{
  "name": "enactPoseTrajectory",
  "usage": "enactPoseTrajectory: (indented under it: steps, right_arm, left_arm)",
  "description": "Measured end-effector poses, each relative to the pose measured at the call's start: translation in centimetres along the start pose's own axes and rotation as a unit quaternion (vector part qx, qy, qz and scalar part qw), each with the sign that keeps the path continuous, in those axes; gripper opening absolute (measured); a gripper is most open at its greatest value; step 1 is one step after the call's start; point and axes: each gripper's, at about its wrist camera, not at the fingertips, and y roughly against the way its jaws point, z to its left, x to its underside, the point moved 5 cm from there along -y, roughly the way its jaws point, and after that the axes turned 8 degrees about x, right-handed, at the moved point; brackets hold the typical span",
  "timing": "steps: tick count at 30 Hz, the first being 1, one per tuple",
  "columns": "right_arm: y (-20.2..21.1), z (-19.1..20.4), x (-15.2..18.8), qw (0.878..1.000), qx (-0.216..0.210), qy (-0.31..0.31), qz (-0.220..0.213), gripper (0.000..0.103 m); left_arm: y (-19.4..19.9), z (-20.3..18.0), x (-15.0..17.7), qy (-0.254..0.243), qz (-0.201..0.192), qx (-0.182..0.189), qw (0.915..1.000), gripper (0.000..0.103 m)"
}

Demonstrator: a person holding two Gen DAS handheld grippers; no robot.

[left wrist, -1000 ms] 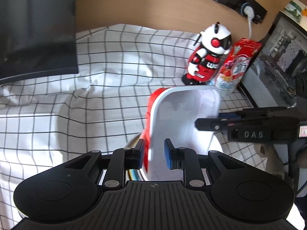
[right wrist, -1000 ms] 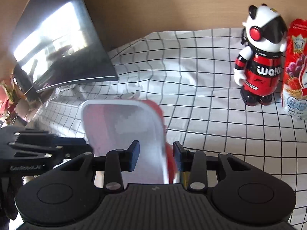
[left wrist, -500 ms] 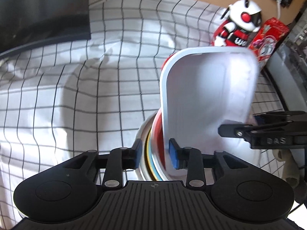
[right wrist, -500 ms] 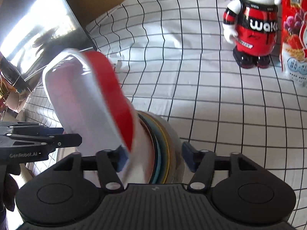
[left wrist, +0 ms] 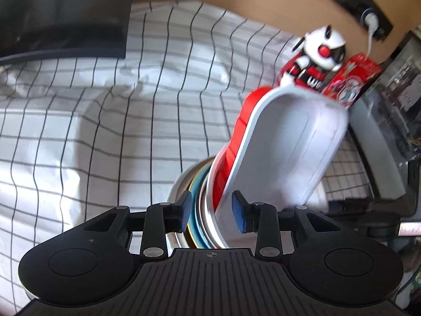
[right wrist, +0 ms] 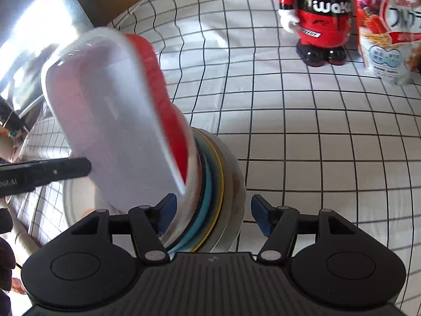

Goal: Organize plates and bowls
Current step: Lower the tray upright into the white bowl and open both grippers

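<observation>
1. Both grippers have just been opening: the left gripper [left wrist: 210, 212] and the right gripper [right wrist: 209, 214] each stand with jaws apart, straddling the edge of the stack of plates and bowls [right wrist: 218, 184], and no pad looks pressed on anything.
2. Sitting on that stack on the checked cloth [left wrist: 92, 137], the red and white dish [left wrist: 284, 147] leans steeply on edge instead of lying flat (blur makes its contact hard to read).
3. My worry: with nothing clamping it, the dish could tip off the stack.
4. Bumping a rim with an open jaw could shove the whole stack sideways.
5. If it tips toward the toy robot [right wrist: 319, 18] and snack bag [right wrist: 386, 26], those go down too.
</observation>
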Motion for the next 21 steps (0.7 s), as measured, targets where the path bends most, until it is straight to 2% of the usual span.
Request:
enactPoseTrajectory:
  steps: [5,9,13,17,21]
  right_arm:
    - [2.0,0.6,0.8,0.999,0.010,-0.029,-0.032,0.063]
    - [2.9,0.9,0.9,0.998,0.038,-0.025,-0.053,0.063]
    - [4.5,1.4,1.0,0.996,0.038,-0.019,-0.079,0.063]
    - [6.4,2.2,1.8,0.993,0.030,0.004,-0.117,0.063]
    - [8.7,3.7,3.5,0.986,0.031,0.035,-0.158,0.063]
  left_arm:
    - [0.9,-0.2,-0.4,-0.013,-0.019,0.002,0.9997,0.037]
    - [0.8,-0.1,-0.1,-0.015,-0.018,-0.005,0.9997,0.037]
    - [1.3,0.1,0.5,-0.011,-0.028,-0.008,0.9995,0.037]
    - [3.3,0.1,1.4,-0.001,-0.077,-0.014,0.9970,0.037]
    - [6.1,-1.0,3.9,0.006,-0.125,-0.025,0.9918,0.037]
